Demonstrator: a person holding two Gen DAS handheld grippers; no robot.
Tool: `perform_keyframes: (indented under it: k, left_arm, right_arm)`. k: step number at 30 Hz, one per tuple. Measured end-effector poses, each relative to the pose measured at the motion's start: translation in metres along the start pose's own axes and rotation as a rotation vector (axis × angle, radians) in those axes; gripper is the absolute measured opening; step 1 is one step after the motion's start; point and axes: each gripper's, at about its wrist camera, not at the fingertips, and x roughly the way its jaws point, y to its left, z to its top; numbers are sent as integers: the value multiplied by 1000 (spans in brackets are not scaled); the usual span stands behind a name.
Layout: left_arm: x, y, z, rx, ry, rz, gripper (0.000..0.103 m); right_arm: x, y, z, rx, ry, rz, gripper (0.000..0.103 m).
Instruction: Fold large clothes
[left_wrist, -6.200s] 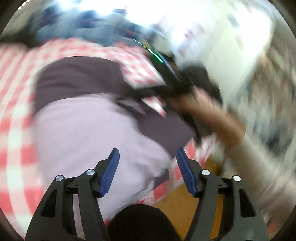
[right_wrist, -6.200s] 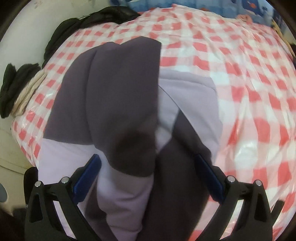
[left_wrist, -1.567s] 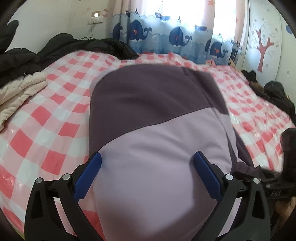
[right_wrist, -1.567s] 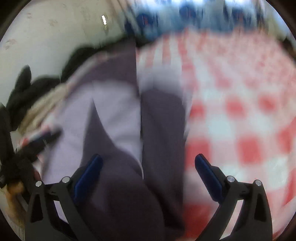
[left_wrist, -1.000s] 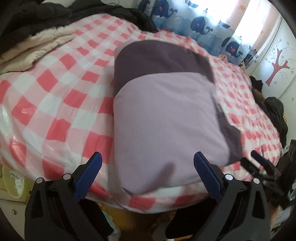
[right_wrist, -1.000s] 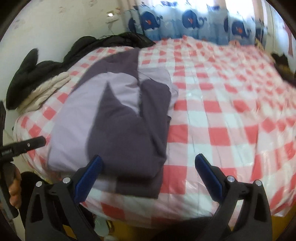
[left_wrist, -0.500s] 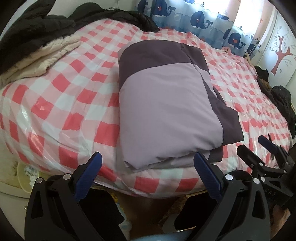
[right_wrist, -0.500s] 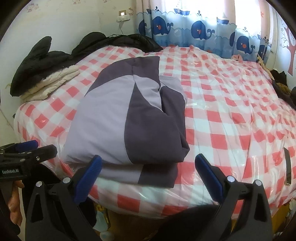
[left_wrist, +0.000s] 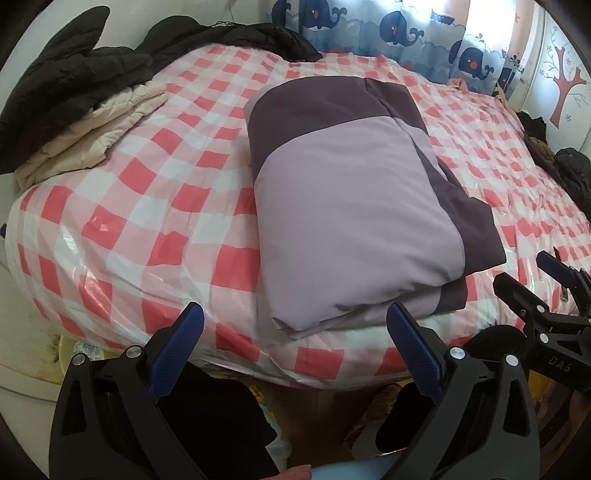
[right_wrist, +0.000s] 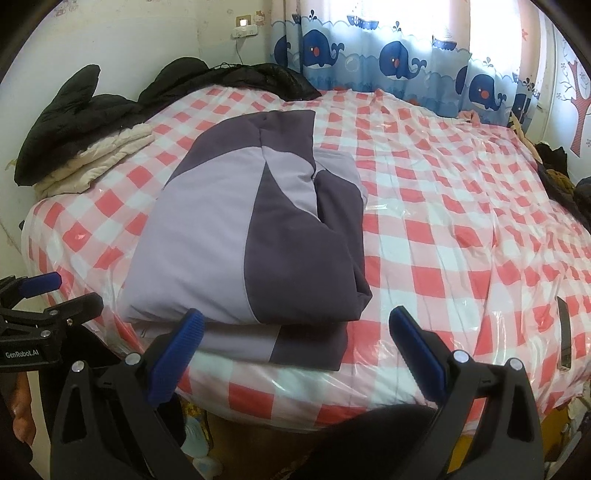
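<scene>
On the checked bed (right_wrist: 443, 229), near its front edge, lay the folded jacket (right_wrist: 240, 236). Both grippers, left (left_wrist: 295, 347) and right (right_wrist: 295, 347), hung apart, empty, clear of it. Slick plastic could let the bundle slide off or unfold.

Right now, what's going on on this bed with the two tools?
A person holds a two-finger tool in each hand at the foot of a bed covered in a red-and-white checked sheet. The left tool and the right tool are both open and hold nothing. The lilac and dark purple garment lies folded into a compact bundle near the bed's edge, touched by neither tool. A pile of black and cream clothes sits by the wall.
</scene>
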Motion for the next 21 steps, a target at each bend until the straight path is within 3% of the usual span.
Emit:
perform_keyframes:
  k: [6,21]
  left_arm:
    - [-3,-3,0,19,-3,37,95]
    - [-6,-2,-4,-17,36,-28,95]
  right_arm:
    - [-2,0,-1,1,7,9,96]
    - [1,2,-5,-3,21,19,96]
